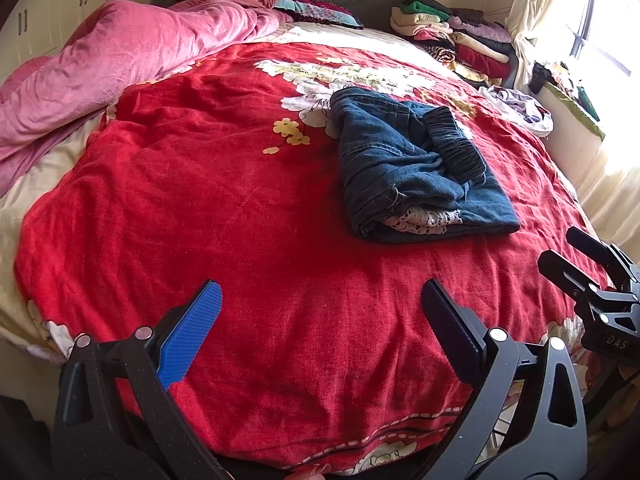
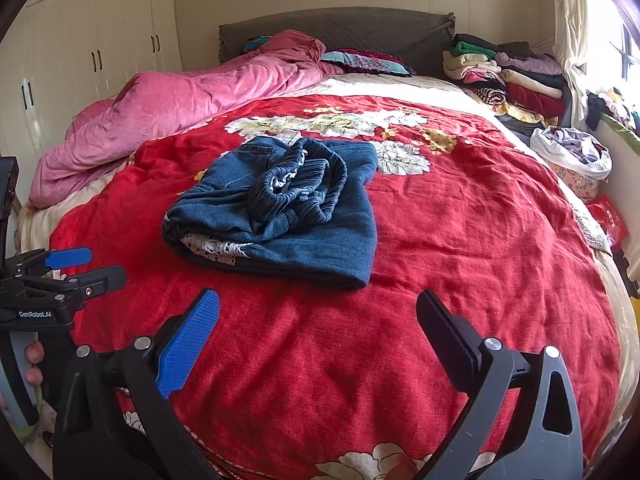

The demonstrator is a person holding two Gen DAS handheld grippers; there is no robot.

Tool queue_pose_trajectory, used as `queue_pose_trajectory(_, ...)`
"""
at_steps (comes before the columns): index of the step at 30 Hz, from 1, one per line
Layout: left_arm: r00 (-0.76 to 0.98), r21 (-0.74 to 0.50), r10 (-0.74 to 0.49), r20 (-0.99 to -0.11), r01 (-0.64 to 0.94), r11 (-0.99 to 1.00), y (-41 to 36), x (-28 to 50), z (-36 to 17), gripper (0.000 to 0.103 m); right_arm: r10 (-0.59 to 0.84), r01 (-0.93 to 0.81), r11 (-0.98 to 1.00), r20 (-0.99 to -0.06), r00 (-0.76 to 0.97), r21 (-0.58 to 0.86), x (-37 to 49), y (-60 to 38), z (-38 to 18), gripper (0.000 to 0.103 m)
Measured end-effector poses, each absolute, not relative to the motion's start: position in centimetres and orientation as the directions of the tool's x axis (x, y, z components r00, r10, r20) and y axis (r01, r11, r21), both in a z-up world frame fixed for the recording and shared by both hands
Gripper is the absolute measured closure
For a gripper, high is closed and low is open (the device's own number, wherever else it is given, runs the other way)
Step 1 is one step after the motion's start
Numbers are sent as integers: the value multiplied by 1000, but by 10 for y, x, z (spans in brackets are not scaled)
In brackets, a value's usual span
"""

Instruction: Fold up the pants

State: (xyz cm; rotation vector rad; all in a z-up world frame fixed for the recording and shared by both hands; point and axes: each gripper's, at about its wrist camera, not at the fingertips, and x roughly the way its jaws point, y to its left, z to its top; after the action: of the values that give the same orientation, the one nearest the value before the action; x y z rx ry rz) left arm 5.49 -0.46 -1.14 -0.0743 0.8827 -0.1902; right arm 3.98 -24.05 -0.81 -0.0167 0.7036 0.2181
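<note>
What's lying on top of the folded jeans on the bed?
The jeans' own bunched elastic waistband sits on top. White lace peeks from the folded edge; what else lies inside the folds is hidden.

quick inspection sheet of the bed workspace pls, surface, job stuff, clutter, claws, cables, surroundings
surface: red floral blanket spread over the bed, wrinkled.
job's things: blue jeans lie folded into a compact bundle on the blanket, elastic waistband bunched on top, white lace showing at the near edge.
clutter: pink quilt heaped along the far left; stack of folded clothes at the far right corner; bag of laundry at the right edge.
grippers: left claw open, empty, apart from the jeans; right claw open, empty, just short of the jeans.
cables: nothing seen.
surroundings: white wardrobe on the left, grey headboard, curtained window on the right.
</note>
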Motion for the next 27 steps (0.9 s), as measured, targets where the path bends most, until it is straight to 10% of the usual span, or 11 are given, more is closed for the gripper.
queue_pose_trajectory(20,557,-9,155,-816,-280,960,153,179,-26,10,-261,267,958,-689,677,-100,131,-458,-27,5)
queue_pose_trajectory(27,511,46,239,-826,-362,931,204,260,-63,8,-202,334,943,-817,540,-12,210,-547,-81,4)
